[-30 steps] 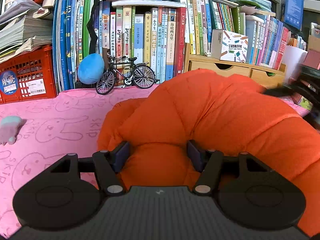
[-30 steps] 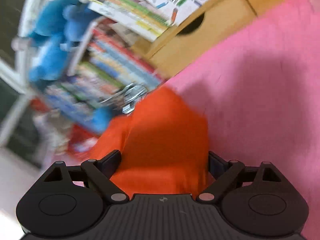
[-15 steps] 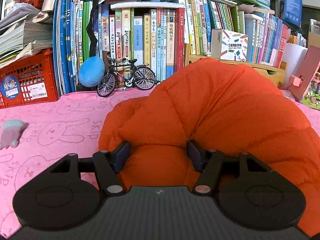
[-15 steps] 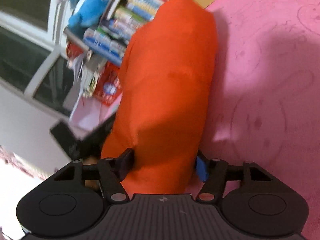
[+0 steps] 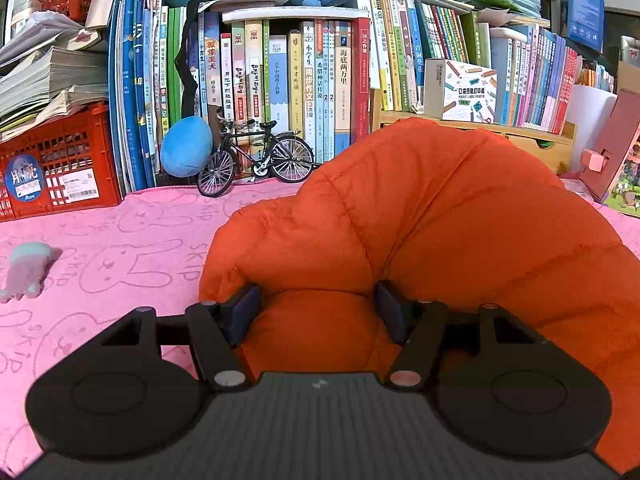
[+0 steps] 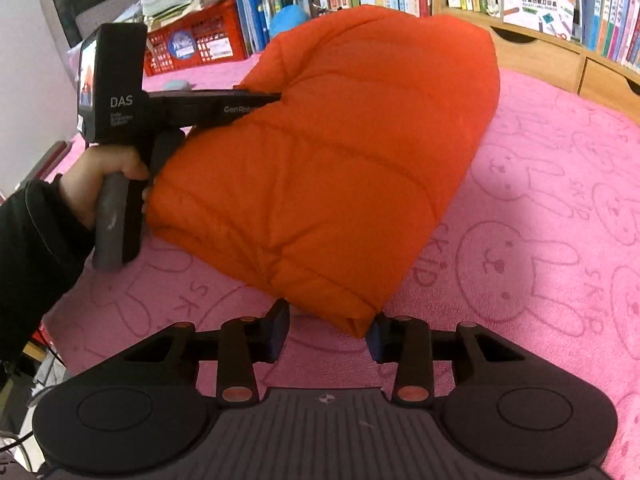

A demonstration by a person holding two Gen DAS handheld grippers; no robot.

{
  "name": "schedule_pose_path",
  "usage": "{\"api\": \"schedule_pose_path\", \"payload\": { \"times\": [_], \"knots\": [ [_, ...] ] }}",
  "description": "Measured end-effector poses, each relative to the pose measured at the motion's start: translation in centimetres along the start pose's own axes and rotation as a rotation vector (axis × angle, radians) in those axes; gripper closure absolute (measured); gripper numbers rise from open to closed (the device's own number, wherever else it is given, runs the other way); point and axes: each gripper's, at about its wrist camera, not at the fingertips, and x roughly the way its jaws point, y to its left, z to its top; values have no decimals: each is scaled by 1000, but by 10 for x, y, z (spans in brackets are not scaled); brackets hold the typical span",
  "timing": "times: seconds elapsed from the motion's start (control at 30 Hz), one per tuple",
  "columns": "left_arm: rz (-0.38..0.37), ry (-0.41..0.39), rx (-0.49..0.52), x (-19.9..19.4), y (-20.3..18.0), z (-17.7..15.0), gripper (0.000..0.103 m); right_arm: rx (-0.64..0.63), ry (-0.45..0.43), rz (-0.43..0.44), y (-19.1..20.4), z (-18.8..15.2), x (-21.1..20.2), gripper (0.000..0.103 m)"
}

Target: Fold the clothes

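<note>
A puffy orange jacket (image 5: 440,220) lies bunched on the pink rabbit-print towel (image 5: 120,264). My left gripper (image 5: 318,308) is shut on a thick fold of it, both pads sunk into the padding. In the right wrist view the jacket (image 6: 340,140) is a folded mound. The left gripper's black body (image 6: 120,108), held by a hand (image 6: 100,176), reaches into its left side. My right gripper (image 6: 326,332) hovers at the jacket's near corner with its jaws closing. That corner sits by the right fingertip (image 6: 376,340), and the left pad touches nothing.
A packed bookshelf (image 5: 280,80) lines the back, with a model bicycle (image 5: 256,160), a blue plush ball (image 5: 186,146) and a red crate (image 5: 52,168) in front. A small grey toy (image 5: 24,268) lies at the left. Wooden drawers (image 6: 540,52) stand at the back right.
The right gripper let the jacket slip out, rolled upright and pulled back to its near corner, jaws narrowing. The jacket's right side dropped into a fold. The left gripper held still.
</note>
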Motion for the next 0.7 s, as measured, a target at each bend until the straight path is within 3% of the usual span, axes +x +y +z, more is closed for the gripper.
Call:
{"api": "schedule_pose_path", "payload": {
  "times": [0.43,0.63,0.7],
  "knots": [
    [-6,-1,-3,1,2,-2,39,-25,-5,-25,7,-4,5,61],
    [-12,1,-8,2,3,-3,39,-52,-8,-37,14,-4,7,54],
    [-9,1,-8,2,3,-3,38,-56,-17,-24,16,-6,9,46]
  ]
}}
